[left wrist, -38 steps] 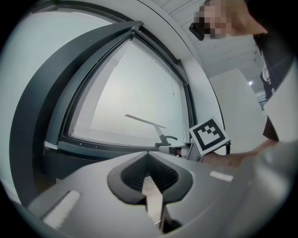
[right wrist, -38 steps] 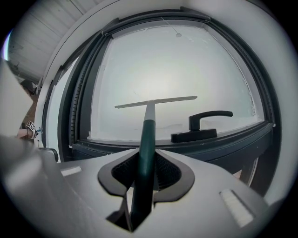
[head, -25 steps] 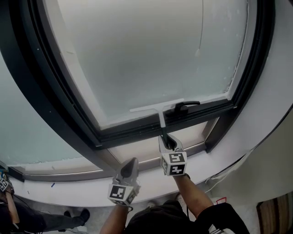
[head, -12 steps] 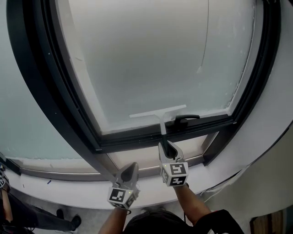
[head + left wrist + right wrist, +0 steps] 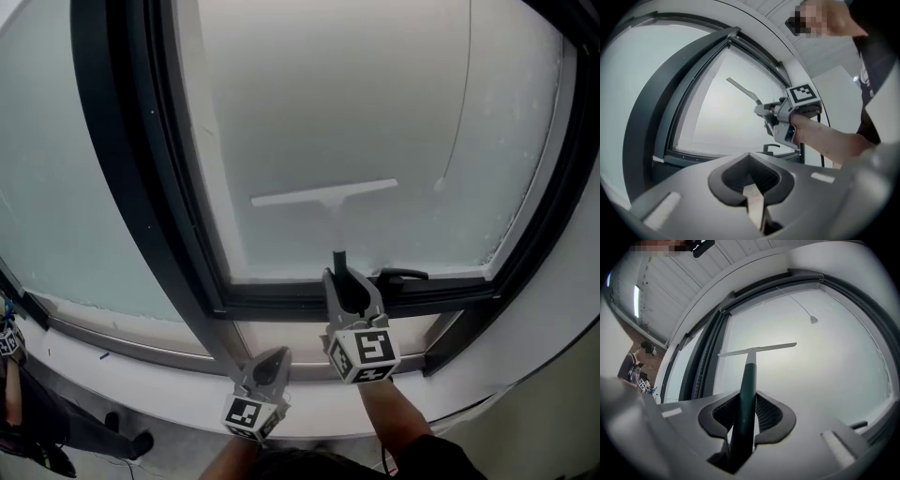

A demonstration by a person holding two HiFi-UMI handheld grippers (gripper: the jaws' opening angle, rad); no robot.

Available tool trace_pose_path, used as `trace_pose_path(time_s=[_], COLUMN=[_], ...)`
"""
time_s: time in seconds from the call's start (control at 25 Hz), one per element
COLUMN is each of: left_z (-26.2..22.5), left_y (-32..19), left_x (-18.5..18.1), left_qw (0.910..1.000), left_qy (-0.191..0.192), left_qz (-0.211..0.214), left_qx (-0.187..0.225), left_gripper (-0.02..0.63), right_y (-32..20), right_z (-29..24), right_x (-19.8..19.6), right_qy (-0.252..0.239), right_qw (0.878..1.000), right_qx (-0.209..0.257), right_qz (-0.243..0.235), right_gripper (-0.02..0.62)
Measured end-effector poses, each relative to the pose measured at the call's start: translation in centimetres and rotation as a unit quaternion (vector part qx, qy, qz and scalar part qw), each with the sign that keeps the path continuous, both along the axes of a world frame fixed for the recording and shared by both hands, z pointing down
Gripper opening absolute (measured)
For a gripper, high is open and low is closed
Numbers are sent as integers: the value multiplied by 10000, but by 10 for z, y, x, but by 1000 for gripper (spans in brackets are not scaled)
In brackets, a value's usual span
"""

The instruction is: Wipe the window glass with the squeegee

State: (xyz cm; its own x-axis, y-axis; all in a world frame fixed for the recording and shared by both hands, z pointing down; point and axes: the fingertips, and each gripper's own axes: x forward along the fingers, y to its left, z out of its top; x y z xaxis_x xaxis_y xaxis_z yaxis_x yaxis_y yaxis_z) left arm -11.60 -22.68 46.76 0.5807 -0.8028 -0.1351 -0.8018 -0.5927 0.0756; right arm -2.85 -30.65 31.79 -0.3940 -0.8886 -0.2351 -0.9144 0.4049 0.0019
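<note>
The squeegee has a white blade, a white neck and a dark green handle. Its blade lies flat against the frosted window glass, roughly level, in the lower middle of the pane. My right gripper is shut on the handle below the blade. In the left gripper view the squeegee blade shows edge-on against the glass, with the right gripper beneath it. My left gripper hangs lower and to the left, near the sill, shut with nothing in it.
A black window frame surrounds the pane, with a black window handle on its bottom rail just right of my right gripper. A thin cord with a small pull hangs on the glass. A person stands far left.
My right gripper has moved the squeegee up the glass, from just above the bottom rail to the pane's lower middle. The left gripper stayed low by the sill.
</note>
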Motion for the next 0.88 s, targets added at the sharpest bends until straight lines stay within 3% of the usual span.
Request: trace_pose_path(time_s=[0.2,0.44,0.88], left_z=[-17,-38,-50], left_y=[-10,-22,-34], left_x=[-24,-65,-113], left_qw=[9993,9986,9969], left_qy=[-152,-6,-5], left_qz=[153,208,380], left_qx=[302,486,688], left_gripper=[-2,-2,-2], right_y=[-16,-48,-75], right_z=[-82,-163,-198], right_x=[-31,-70,-99], right_qy=[-17,-204,-121], right_qw=[9975,9945,9878], right_qx=[711,1014,1184], right_qz=[-7,189,1005], right_gripper=[87,87,87])
